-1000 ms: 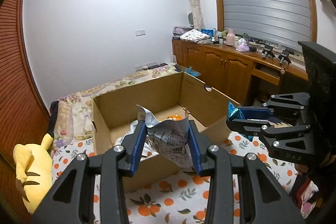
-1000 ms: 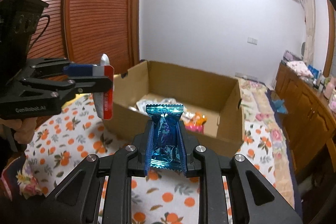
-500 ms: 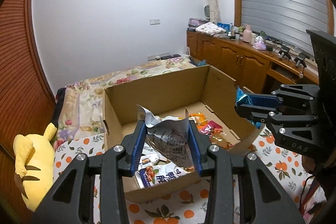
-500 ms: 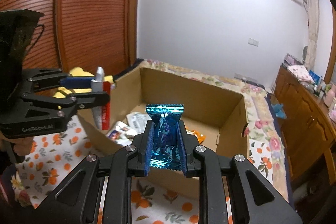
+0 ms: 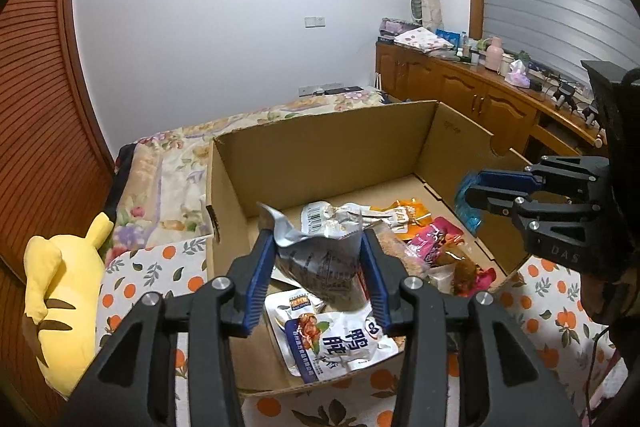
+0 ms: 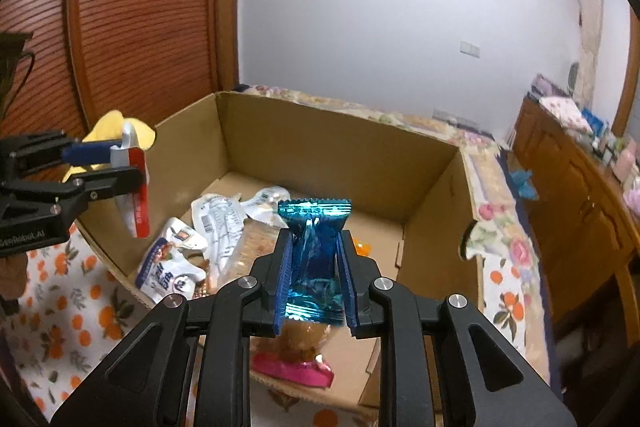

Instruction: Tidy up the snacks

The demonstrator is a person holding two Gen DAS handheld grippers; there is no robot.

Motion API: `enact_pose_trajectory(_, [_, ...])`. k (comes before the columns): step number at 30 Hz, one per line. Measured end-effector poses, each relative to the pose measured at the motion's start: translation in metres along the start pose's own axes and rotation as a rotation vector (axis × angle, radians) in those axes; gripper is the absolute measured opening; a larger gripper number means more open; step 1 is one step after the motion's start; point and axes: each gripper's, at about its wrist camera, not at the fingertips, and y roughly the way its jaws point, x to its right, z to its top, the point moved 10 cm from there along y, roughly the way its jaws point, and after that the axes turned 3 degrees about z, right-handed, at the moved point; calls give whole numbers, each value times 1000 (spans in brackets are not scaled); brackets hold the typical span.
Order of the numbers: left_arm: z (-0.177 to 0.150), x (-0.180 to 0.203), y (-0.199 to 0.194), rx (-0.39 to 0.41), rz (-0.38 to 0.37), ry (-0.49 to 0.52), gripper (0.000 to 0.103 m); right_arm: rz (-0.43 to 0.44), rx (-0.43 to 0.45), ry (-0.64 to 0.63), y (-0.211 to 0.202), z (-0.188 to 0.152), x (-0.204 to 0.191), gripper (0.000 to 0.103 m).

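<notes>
My left gripper (image 5: 318,259) is shut on a crumpled grey-and-silver snack packet (image 5: 320,255) and holds it above the near left part of the open cardboard box (image 5: 320,143). It shows from the side in the right wrist view (image 6: 132,167), where the packet (image 6: 134,183) looks white and red. My right gripper (image 6: 314,259) is shut on a shiny blue snack packet (image 6: 314,247) above the box's near right edge (image 6: 436,219); it shows in the left wrist view (image 5: 470,193) too. Several snack packets (image 5: 344,339) lie in the box.
The box stands on a bed with an orange-print cover (image 5: 132,287). A yellow plush toy (image 5: 60,303) lies at the left. Wooden cabinets (image 5: 472,99) with clutter run along the right wall. A slatted wooden wardrobe (image 6: 152,11) stands behind the left side.
Both grippers have moved forward and up from in front of the box to above it, each keeping its packet. The box's inside has come into view.
</notes>
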Motion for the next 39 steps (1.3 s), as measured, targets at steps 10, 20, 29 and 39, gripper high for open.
enact_pose_trajectory(10, [-1, 6, -4, 6, -11, -4, 58, 11, 18, -18, 2, -6, -17, 34])
enact_pose_trajectory(20, [2, 12, -31, 56, -41, -42, 73, -5, 94, 36, -27, -5, -14, 52])
enact_pose_trajectory(29, [-8, 25, -63, 103, -51, -52, 82, -16, 169, 90, -61, -14, -20, 70])
enact_pose_trajectory(39, [-18, 34, -80, 128, -35, -49, 91, -57, 215, 134, -87, -33, -22, 76])
